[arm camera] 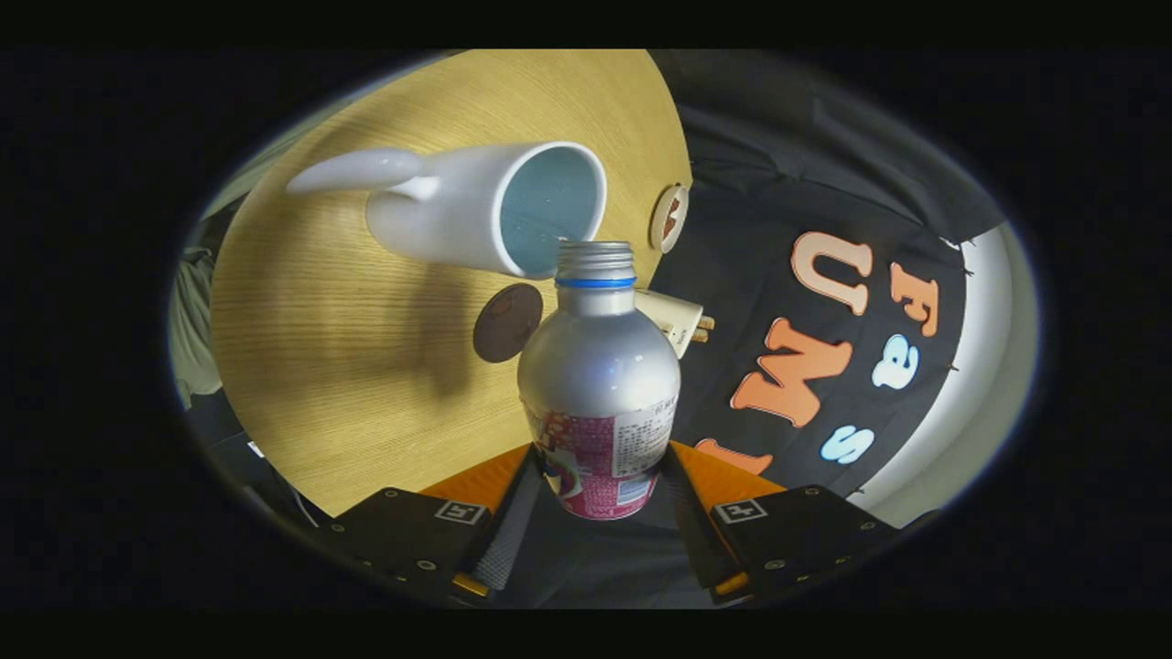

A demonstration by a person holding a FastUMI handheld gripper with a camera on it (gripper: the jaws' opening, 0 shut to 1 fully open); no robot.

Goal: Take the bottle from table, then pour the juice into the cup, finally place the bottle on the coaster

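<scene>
Silver metal of the bottle [599, 384] is clamped between the 2 fingers [502, 526] of the gripper [600, 513], which press on its labelled lower body from both sides. The bottle's long axis runs straight ahead along the fingers, with the open, threaded neck at the far end. The view is rolled, so the wooden table [348, 366] appears turned on its side, which suggests the bottle is tipped well over for pouring. The neck's rim sits just at the lip of the white cup [476, 210], whose mouth faces the bottle; whether metal touches ceramic cannot be told. No stream of juice can be made out. The cup has a pale blue inside and a long handle on its far side. A blue ring circles the bottle's neck, and a pink and white label wraps its base. A dark round coaster [506, 322] lies on the table just beside the bottle's shoulder, near the cup. Judged from this, pouring is under way and the coaster placement is not yet done.
</scene>
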